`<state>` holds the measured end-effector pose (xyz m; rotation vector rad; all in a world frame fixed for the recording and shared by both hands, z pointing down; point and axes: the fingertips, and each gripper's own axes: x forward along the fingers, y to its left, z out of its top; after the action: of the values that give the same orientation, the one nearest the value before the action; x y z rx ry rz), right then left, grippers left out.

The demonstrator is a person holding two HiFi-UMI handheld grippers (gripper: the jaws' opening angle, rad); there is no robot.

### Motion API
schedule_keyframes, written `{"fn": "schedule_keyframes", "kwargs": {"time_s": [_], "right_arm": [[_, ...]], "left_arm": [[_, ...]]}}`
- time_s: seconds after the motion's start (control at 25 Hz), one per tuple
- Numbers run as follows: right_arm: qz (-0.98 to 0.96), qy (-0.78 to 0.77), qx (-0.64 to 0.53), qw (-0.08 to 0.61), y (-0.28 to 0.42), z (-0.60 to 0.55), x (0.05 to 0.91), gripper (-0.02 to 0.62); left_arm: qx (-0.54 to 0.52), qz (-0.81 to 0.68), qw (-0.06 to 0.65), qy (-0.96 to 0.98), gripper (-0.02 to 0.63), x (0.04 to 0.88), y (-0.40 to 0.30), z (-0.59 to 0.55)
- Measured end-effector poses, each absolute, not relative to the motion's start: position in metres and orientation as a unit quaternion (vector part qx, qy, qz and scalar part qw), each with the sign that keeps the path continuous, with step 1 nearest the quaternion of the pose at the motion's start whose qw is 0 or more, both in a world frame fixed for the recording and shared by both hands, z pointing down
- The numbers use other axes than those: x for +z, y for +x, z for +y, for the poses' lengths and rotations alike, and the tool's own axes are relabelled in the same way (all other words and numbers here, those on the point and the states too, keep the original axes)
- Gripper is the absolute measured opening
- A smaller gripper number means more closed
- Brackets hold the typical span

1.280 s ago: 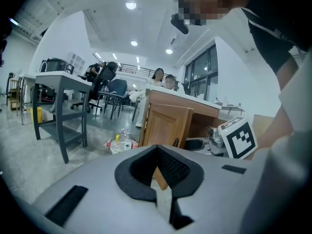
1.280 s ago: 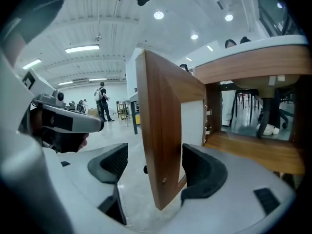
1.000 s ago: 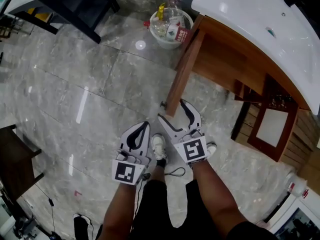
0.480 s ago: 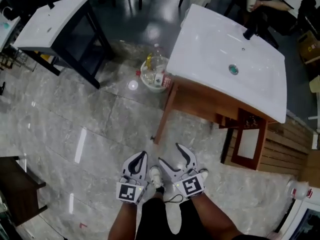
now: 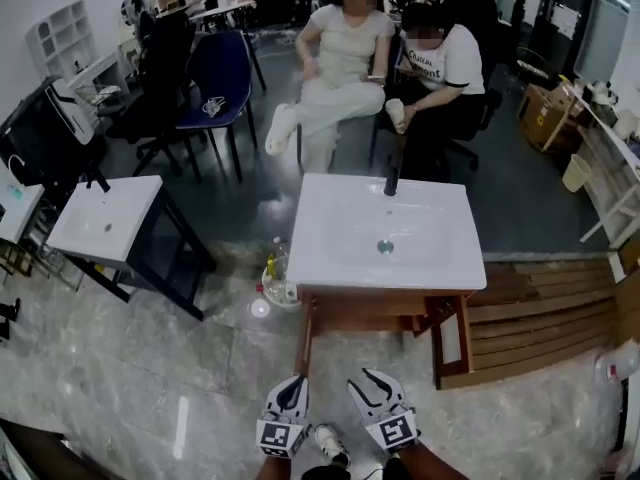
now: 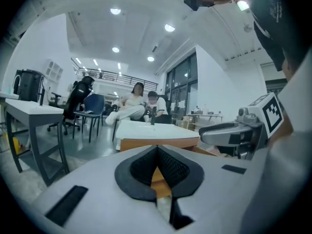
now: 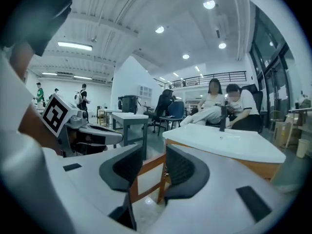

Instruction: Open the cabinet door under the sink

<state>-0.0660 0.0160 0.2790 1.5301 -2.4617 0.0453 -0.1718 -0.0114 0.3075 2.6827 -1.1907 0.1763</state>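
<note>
A white sink (image 5: pixel 385 230) with a dark faucet (image 5: pixel 392 183) sits on a wooden cabinet (image 5: pixel 365 303) in the middle of the head view. Its wood-framed door with a white panel (image 5: pixel 450 340) stands swung outward at the cabinet's right front. Both grippers hang at the bottom edge, a step short of the cabinet. My left gripper (image 5: pixel 295 380) (image 6: pixel 157 150) is shut with nothing in it. My right gripper (image 5: pixel 362 378) (image 7: pixel 155 152) is open; its jaws have just been closing, with nothing between them. Past them shows the door frame (image 7: pixel 148 179).
A white bowl with bottles (image 5: pixel 275 283) stands on the floor by the cabinet's left leg. A second sink on a dark stand (image 5: pixel 105 218) is at the left. Two seated people (image 5: pixel 340 58) are behind the sink. Wooden slats (image 5: pixel 545 308) lie at the right.
The head view has swung up from the floor to the room, so the whole sink and the people show. Both grippers sit lower in the picture. The right jaws stand closer together.
</note>
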Motion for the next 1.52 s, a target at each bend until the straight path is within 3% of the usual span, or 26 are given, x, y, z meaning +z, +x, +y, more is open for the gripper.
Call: {"fn": "schedule_keyframes", "kwargs": {"time_s": [0.16,0.24,0.84,1.52], "right_arm": [[-0.821,0.563,0.002,0.097,-0.029,0.042,0.240,0.050],[-0.818,0.568,-0.007,0.090,-0.013,0.059,0.224,0.032],[-0.815,0.575,-0.049,0.054,0.092,0.185,0.148,0.025],[-0.796,0.599,-0.082,0.035,0.135,0.236,0.128,0.025]], "left_arm": [[0.061,-0.382,0.079,0.919,0.021,0.266,-0.140,0.000],[0.049,-0.376,0.068,0.923,0.021,0.246,-0.122,0.011],[0.018,-0.354,0.028,0.935,0.021,0.155,-0.005,0.144],[0.006,-0.349,0.000,0.937,0.021,0.142,0.033,0.208]]}}
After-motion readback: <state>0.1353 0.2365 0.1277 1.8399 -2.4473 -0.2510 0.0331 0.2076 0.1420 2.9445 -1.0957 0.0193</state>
